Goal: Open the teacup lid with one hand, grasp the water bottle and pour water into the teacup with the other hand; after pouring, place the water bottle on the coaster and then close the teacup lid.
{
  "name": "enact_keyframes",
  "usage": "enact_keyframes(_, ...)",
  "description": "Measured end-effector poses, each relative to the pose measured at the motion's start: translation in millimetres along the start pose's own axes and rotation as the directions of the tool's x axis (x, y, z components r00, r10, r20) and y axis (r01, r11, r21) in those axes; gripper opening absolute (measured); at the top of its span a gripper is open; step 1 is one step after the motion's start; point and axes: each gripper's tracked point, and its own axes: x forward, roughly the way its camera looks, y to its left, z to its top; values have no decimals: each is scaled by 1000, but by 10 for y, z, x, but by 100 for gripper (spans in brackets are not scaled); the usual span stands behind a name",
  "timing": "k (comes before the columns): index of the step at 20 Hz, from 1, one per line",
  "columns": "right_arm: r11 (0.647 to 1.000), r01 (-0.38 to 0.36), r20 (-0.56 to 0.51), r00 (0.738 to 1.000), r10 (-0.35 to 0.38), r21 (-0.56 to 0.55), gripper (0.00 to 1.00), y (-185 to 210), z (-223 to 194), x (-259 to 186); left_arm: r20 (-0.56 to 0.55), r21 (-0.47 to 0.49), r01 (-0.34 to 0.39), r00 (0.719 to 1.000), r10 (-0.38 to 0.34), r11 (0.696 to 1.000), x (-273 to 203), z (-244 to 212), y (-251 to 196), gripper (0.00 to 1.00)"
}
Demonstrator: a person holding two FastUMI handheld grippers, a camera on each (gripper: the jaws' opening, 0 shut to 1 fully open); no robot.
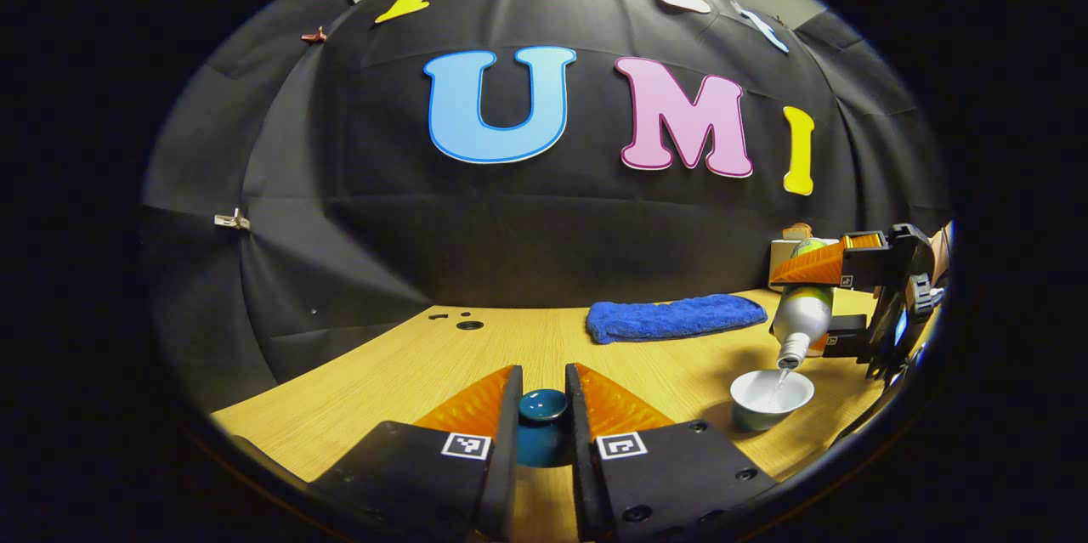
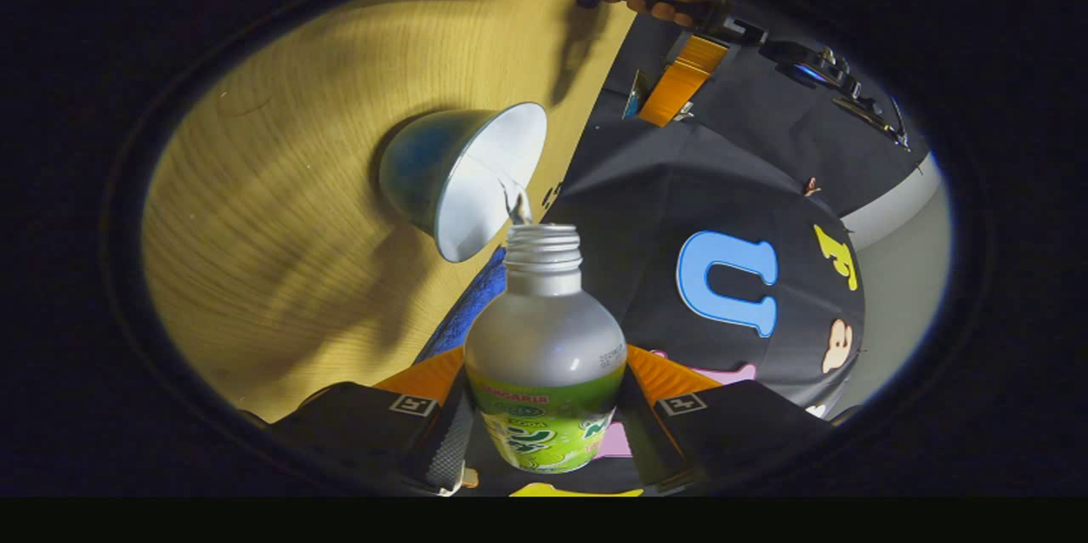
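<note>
Light wooden tabletop (image 1: pixel 408 373) runs up to the black cloth wall, with a folded blue towel (image 1: pixel 676 318) lying near the back. At its right, the right gripper (image 2: pixel 544 407) clamps a silver metal water bottle with a green label (image 2: pixel 544 356), tipped mouth-down so a thin stream of water (image 1: pixel 778 386) falls into the open white-lined teacup (image 1: pixel 769 398). The left gripper (image 1: pixel 544 407) pinches the dark teal ceramic teacup lid (image 1: pixel 542 420), held well apart from the cup.

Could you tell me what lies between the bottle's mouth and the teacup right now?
A thin stream of water falls from the tilted water bottle into the open teacup, seen in the left gripper view; otherwise the gap is bare.
</note>
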Motion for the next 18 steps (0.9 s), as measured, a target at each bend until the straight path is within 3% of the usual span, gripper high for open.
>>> enact_keyframes(4, 998, -9, 22, 1000, 10, -57, 79, 20, 59, -14, 0, 0, 0, 1000, 0, 1000, 0, -8, 4, 31)
enact_keyframes(14, 987, 45, 29, 999, -41, -151, 78, -327, -41, 11, 1, 0, 0, 1000, 0, 1000, 5, -12, 6, 31)
enact_keyframes(18, 966, 105, 41, 994, -98, -237, 78, -510, -65, -27, 1, 0, 0, 1000, 0, 1000, 4, -15, 3, 31)
